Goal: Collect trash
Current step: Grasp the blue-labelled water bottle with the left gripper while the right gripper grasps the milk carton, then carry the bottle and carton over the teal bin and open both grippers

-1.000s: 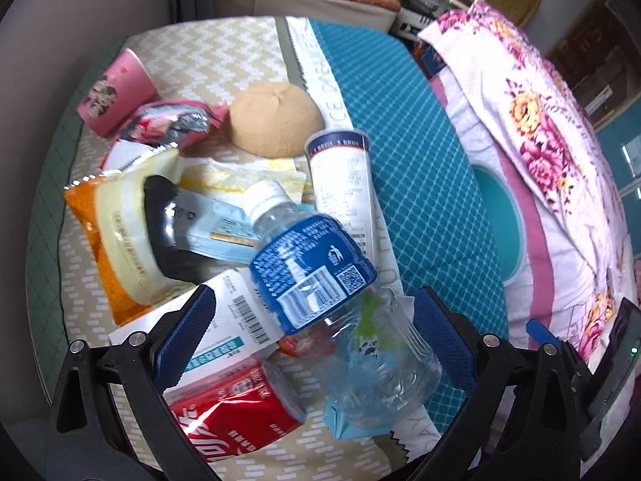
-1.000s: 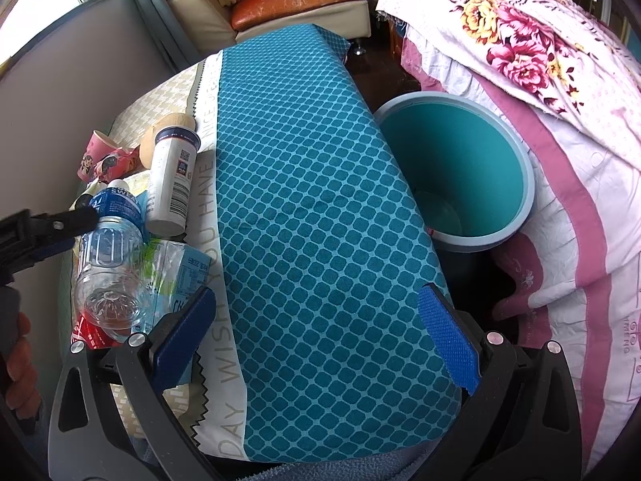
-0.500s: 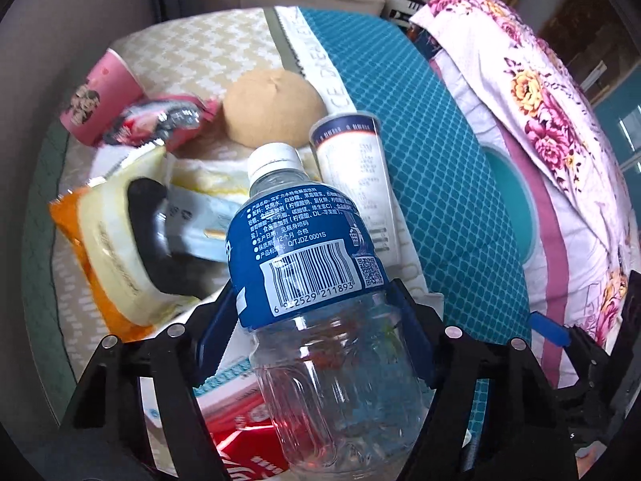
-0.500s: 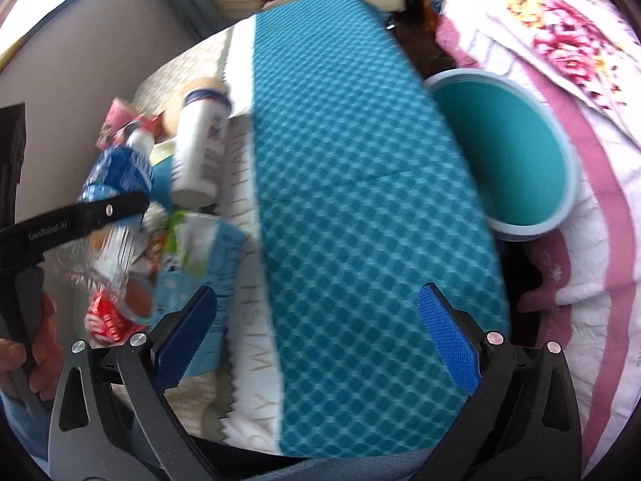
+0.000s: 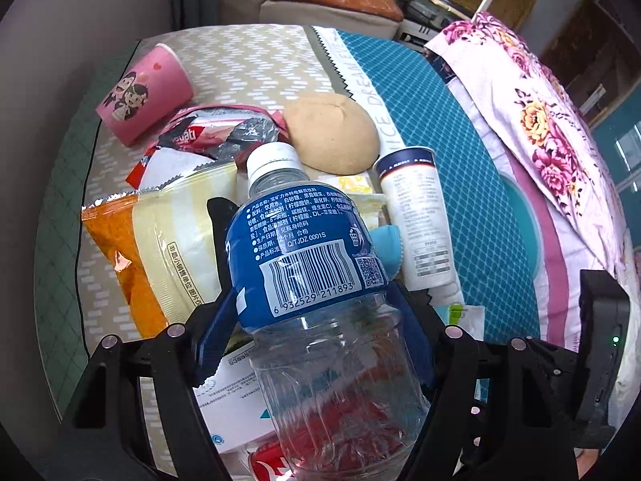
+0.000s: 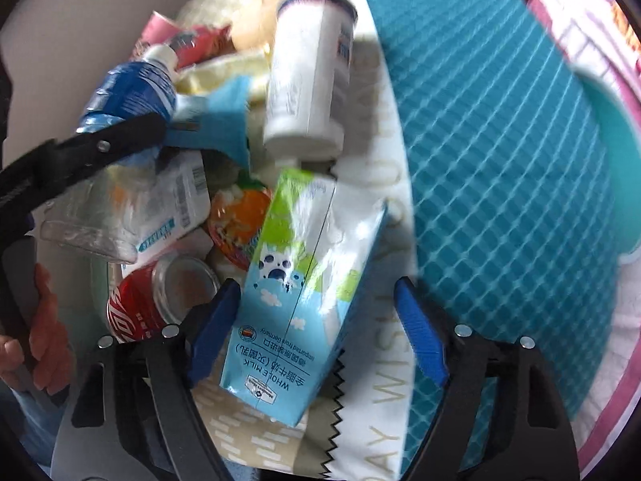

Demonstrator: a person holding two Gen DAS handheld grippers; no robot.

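Observation:
My left gripper (image 5: 316, 332) is shut on a clear plastic bottle (image 5: 304, 248) with a blue label and white cap, held just above the trash pile. In the right wrist view that bottle (image 6: 132, 92) shows at the upper left, in the left gripper's black fingers (image 6: 100, 148). My right gripper (image 6: 316, 324) points down over a light-blue milk carton (image 6: 296, 280) lying on the tablecloth. Its jaws are closing with the carton between them. The left pad is at the carton's edge; the right pad stands apart from it.
The pile holds a red cola can (image 6: 140, 304), an orange jelly cup (image 6: 240, 216), a white tube container (image 6: 308, 80), an orange-yellow snack bag (image 5: 160, 248), a red wrapper (image 5: 208, 136), a brown bun (image 5: 332, 132) and a pink paper cup (image 5: 144, 92). A teal bin (image 6: 613, 160) stands beyond the table's right edge.
The left gripper closed on the bottle and raised it off the pile. The right gripper swung left from over the teal cloth and bin to the milk carton, and its jaws narrowed.

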